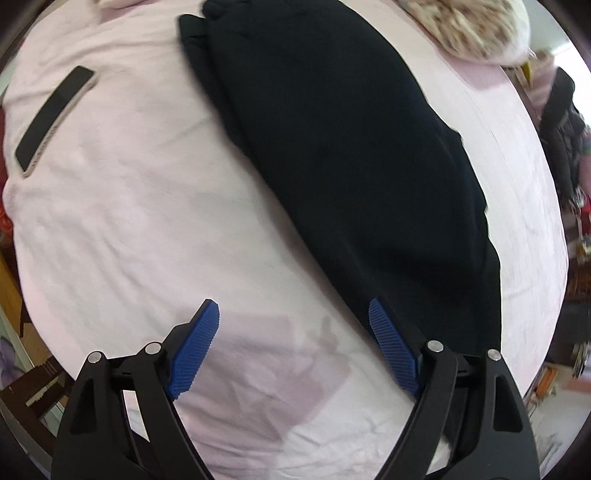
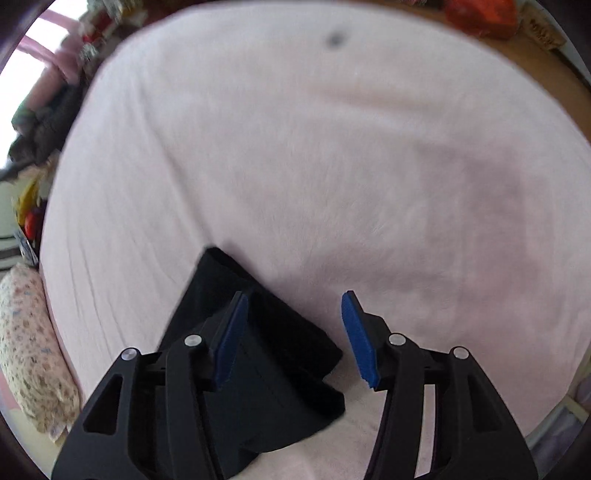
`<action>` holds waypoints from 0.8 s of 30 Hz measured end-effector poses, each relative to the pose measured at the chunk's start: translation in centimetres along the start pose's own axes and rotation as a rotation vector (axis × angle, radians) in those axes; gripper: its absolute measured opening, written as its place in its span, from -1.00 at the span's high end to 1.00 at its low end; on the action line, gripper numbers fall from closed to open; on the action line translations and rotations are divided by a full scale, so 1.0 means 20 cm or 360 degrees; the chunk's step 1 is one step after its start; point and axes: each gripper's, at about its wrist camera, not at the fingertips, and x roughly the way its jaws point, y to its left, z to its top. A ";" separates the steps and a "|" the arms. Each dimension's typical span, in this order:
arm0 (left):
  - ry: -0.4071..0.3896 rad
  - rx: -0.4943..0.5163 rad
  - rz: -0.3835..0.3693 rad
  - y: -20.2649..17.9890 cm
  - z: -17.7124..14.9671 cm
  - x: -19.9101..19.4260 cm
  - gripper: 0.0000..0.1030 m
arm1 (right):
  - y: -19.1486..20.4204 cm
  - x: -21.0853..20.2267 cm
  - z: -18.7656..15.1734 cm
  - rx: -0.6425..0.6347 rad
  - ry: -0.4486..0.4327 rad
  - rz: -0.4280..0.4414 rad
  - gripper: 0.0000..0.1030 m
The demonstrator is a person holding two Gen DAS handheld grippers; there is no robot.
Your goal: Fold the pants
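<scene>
Black pants [image 1: 351, 155] lie folded lengthwise on a pink bed sheet [image 1: 147, 221], running from the far top to the near right. My left gripper [image 1: 293, 314] is open and empty above the sheet, its right pad [image 1: 391, 350] at the pants' near end. In the right wrist view one end of the pants [image 2: 273, 369] lies under my right gripper [image 2: 295, 306], which is open and empty above it. The left pad [image 2: 231, 339] hangs over the cloth.
A dark phone [image 1: 53, 118] lies on the sheet at the left. A floral pillow [image 1: 469, 26] sits at the far right of the bed, also seen in the right wrist view [image 2: 33, 354]. Clutter and clothes [image 1: 561, 129] stand beside the bed.
</scene>
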 end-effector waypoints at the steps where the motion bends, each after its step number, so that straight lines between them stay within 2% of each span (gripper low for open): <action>1: 0.0008 0.0019 -0.0001 -0.02 -0.01 0.01 -0.64 | 0.01 0.03 0.00 -0.0003 0.0053 0.0028 0.00; 3: 0.0025 0.0056 0.0003 -0.05 -0.03 0.02 -0.64 | 0.03 0.07 -0.01 -0.0060 0.0130 0.0098 0.02; 5: 0.0042 0.0071 0.0005 -0.08 -0.03 0.03 -0.64 | 0.07 0.11 -0.03 -0.0171 0.0239 0.0087 0.13; 7: 0.0050 0.0076 0.0003 -0.11 -0.03 0.05 -0.64 | 0.11 0.11 -0.07 -0.0280 0.0248 0.0080 0.84; 8: 0.0051 0.0081 0.0004 -0.13 -0.03 0.05 -0.64 | 0.13 0.08 -0.09 -0.0383 0.0222 0.0100 0.85; 10: 0.0054 0.0104 0.0003 -0.16 -0.03 0.06 -0.64 | 0.19 0.00 -0.14 -0.0549 0.0119 0.0103 0.92; 11: 0.0049 0.0118 0.0005 -0.18 -0.03 0.06 -0.64 | 0.23 -0.07 -0.17 -0.0659 0.0042 0.0164 0.92; 12: 0.0039 0.0139 0.0009 -0.20 -0.03 0.06 -0.64 | 0.28 -0.13 -0.18 -0.0733 -0.0029 0.0237 0.93; 14: 0.0022 0.0171 0.0006 -0.24 -0.02 0.06 -0.64 | 0.35 -0.31 -0.24 -0.0914 -0.0257 0.0450 0.93; 16: 0.0017 0.0185 0.0008 -0.28 -0.02 0.07 -0.64 | 0.38 -0.39 -0.25 -0.0951 -0.0403 0.0599 0.93; 17: 0.0022 0.0187 0.0006 -0.28 -0.02 0.07 -0.64 | 0.37 -0.37 -0.23 -0.0924 -0.0448 0.0563 0.93; 18: 0.0032 0.0187 0.0010 -0.29 -0.01 0.08 -0.64 | 0.35 -0.29 -0.21 -0.0902 -0.0426 0.0407 0.92; 19: 0.0039 0.0186 0.0009 -0.29 -0.01 0.09 -0.64 | 0.31 -0.19 -0.19 -0.0891 -0.0358 0.0221 0.91; 20: 0.0046 0.0188 0.0003 -0.29 -0.01 0.09 -0.64 | 0.27 -0.05 -0.18 -0.0888 -0.0227 0.0000 0.89; 21: 0.0047 0.0194 0.0005 -0.29 -0.01 0.09 -0.64 | 0.24 0.04 -0.19 -0.0890 -0.0139 -0.0118 0.78; 22: 0.0043 0.0200 0.0009 -0.30 -0.01 0.09 -0.64 | 0.21 0.08 -0.20 -0.0891 -0.0092 -0.0175 0.71; 23: 0.0037 0.0205 0.0006 -0.29 0.00 0.08 -0.64 | 0.20 0.06 -0.22 -0.0888 -0.0141 -0.0170 0.61; 24: 0.0020 0.0219 0.0009 -0.29 0.00 0.08 -0.64 | 0.20 0.00 -0.23 -0.0868 -0.0236 -0.0152 0.37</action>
